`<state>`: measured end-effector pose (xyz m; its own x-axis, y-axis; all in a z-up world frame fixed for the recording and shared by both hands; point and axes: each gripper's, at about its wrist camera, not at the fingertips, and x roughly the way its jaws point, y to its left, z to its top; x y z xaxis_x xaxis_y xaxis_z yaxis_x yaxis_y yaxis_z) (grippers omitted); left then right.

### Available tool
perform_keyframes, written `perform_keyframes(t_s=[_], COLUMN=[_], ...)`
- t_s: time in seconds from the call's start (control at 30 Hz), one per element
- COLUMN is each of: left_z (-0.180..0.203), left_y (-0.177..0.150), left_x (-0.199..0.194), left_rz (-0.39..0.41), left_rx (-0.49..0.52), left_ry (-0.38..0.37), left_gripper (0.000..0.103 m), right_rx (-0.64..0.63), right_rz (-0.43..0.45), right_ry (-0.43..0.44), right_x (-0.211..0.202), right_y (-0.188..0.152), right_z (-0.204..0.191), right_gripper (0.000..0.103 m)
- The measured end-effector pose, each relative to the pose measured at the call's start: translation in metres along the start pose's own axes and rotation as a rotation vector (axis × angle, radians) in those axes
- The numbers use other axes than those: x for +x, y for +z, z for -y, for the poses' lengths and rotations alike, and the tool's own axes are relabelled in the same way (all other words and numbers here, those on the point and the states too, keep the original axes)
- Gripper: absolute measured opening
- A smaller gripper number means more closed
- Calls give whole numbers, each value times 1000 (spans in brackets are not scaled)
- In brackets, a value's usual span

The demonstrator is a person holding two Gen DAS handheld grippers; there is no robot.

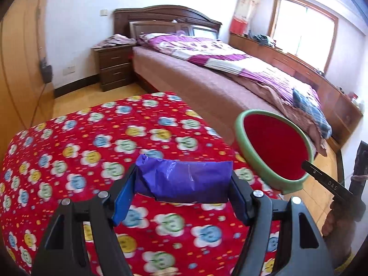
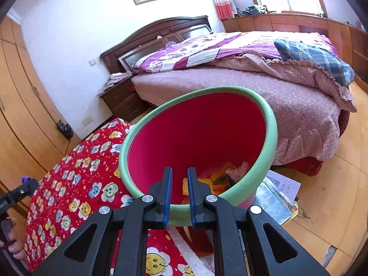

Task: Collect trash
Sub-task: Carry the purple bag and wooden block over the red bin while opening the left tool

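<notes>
Left wrist view: left gripper [image 1: 182, 184] has its jaws clamped on a crumpled purple wrapper [image 1: 184, 178], one blue pad on each end, holding it up above the red flowered cloth [image 1: 80, 142]. Off to the right of the wrapper sits the bin [image 1: 273, 147], green rim, red inside, tilted w/ its mouth toward the camera. A black finger of the right gripper [image 1: 326, 179] bites the bin's near rim. Judging by that tilt, the bin is offered so the wrapper can drop straight in; wrapper is near the rim but not yet over it.

Right wrist view: right gripper [image 2: 179, 197] is closed on the bin's green rim [image 2: 184, 214], one pad inside the wall, one outside, jaws nearly together w/ only the wall between. Bin [image 2: 197, 138] leans over the edge of the cloth [image 2: 69, 197], bed [image 2: 253, 87] beyond it. Trash already inside at the bin's bottom [image 2: 220, 179]: yellow scraps, pinkish crumple, something dark. Left gripper [image 2: 18, 195] shows far left of the bin, a purple bit at its tip. Next move, probably: bring the wrapper across to the bin mouth and let go.
</notes>
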<state>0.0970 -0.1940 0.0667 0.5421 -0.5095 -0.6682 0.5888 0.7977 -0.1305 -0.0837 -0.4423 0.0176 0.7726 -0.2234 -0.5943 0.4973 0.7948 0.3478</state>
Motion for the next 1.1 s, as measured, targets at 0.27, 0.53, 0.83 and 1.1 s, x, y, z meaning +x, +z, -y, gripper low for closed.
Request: perform_keyframes(t_s=[0.27, 0.53, 0.83, 1.1], left_z=[55, 107, 161, 178], left_y=[3, 4, 4, 0], left_x=[16, 41, 82, 115], left_rz=[-4, -23, -66, -135], left_rx=[90, 158, 242, 225], left_ry=[-63, -141, -195, -191], left_gripper=[72, 72, 72, 81], right_rx=[-41, -7, 53, 91], right_rz=[51, 80, 99, 99], right_ry=[-24, -24, -37, -51], right_x=[-26, -43, -52, -56], right_y=[1, 1, 0, -5], right_z=[6, 26, 55, 70], right_gripper=[14, 18, 19, 19])
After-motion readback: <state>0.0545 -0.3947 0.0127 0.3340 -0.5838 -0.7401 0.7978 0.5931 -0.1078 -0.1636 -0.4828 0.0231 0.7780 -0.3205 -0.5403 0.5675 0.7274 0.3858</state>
